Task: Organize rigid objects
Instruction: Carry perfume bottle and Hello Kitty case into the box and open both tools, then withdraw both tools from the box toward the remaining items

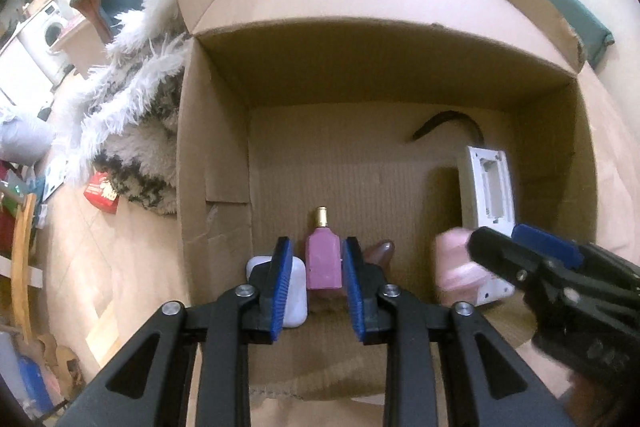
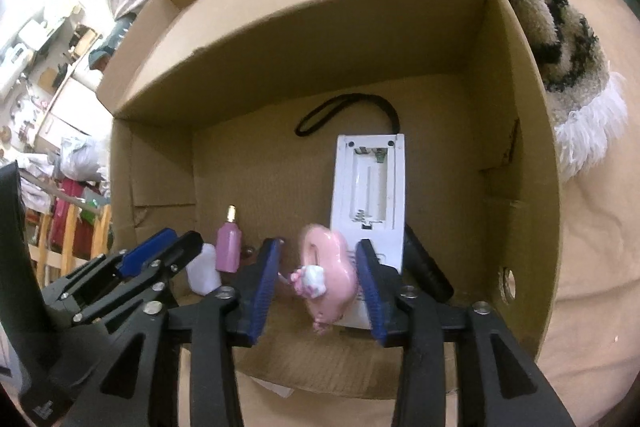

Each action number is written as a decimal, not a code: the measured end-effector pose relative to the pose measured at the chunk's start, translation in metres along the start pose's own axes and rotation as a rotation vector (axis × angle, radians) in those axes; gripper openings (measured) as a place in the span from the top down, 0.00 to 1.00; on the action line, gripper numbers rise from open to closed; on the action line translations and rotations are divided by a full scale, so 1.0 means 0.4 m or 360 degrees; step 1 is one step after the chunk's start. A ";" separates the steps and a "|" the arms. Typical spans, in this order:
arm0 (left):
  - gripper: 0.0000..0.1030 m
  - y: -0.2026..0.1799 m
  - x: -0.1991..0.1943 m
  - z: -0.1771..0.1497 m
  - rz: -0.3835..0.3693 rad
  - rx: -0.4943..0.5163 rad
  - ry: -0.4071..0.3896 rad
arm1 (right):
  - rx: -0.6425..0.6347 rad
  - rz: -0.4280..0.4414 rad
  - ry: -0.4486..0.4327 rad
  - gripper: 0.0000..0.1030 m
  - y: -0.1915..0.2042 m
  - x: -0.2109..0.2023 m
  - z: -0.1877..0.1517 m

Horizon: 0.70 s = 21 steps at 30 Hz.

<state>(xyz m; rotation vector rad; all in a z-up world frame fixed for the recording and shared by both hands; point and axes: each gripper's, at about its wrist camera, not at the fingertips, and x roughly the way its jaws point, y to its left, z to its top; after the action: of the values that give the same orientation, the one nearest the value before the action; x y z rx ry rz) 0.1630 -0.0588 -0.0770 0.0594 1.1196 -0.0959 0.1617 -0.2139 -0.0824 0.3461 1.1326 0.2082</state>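
Note:
A cardboard box [image 1: 216, 155] [image 2: 516, 163] lies open before me. Inside, my left gripper [image 1: 316, 277] is open around a pink perfume bottle [image 1: 323, 263] with a gold neck, its pads just clear of it. A white case [image 1: 296, 291] sits left of the bottle. My right gripper [image 2: 320, 275] is open, with a blurred pink heart-shaped item [image 2: 332, 277] between its fingers; whether it touches them is unclear. A white device [image 2: 370, 195] with an open battery bay and black strap [image 2: 344, 111] lies behind it. In the left wrist view the right gripper [image 1: 520, 247] sits by that device [image 1: 490, 191].
A dark brown object [image 1: 382, 251] lies right of the bottle. A black cylinder [image 2: 426, 267] lies right of the white device. A shaggy white and black rug [image 1: 136, 131] lies left of the box. A red packet [image 1: 102, 191] sits on the floor.

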 end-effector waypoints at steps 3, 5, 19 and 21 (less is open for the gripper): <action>0.47 -0.001 -0.029 0.002 0.0023 -0.0003 -0.0034 | -0.0006 0.0024 -0.0028 0.25 0.005 -0.009 0.002; 0.39 0.002 -0.045 0.003 0.0030 -0.0013 -0.0076 | 0.0010 0.0040 -0.0033 0.20 0.003 -0.012 0.005; 0.35 0.001 -0.067 -0.013 0.0021 0.0034 -0.0064 | 0.0079 0.0203 -0.0078 0.12 -0.004 -0.053 0.011; 0.35 0.009 -0.084 -0.029 0.0015 0.0021 -0.0078 | 0.0078 0.0193 -0.0083 0.12 -0.006 -0.064 0.005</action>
<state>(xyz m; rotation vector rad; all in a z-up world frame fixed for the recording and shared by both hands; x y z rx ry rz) 0.1384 -0.0524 -0.0517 0.0739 1.0699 -0.0960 0.1532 -0.2251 -0.0609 0.4618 1.0676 0.2771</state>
